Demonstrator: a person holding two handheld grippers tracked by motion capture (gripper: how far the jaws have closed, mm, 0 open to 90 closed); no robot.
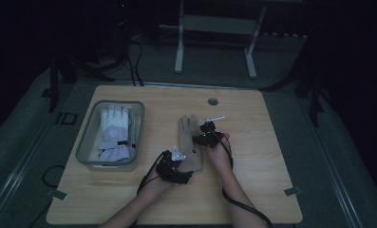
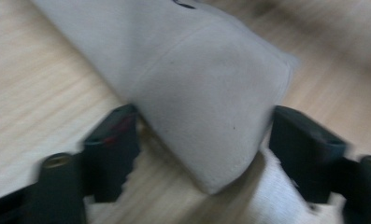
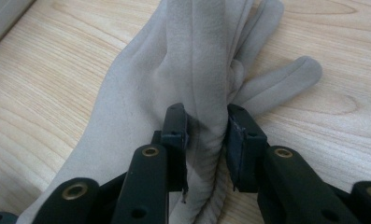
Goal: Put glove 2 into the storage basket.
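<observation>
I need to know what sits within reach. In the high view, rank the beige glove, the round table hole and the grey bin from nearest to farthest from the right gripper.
1. Beige glove: pinched in the right gripper.
2. Round table hole: beyond it, toward the far edge.
3. Grey bin: far left, holding white gloves.

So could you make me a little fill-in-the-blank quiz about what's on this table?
1. The right gripper has its fingers pinching a fold of the grey ____.
2. The left gripper has the cuff of that glove between its fingers, which stand ____.
3. The white gloves lie in a grey ____.
4. The table top is made of light ____.

Missing words: glove; open; tray; wood
</observation>
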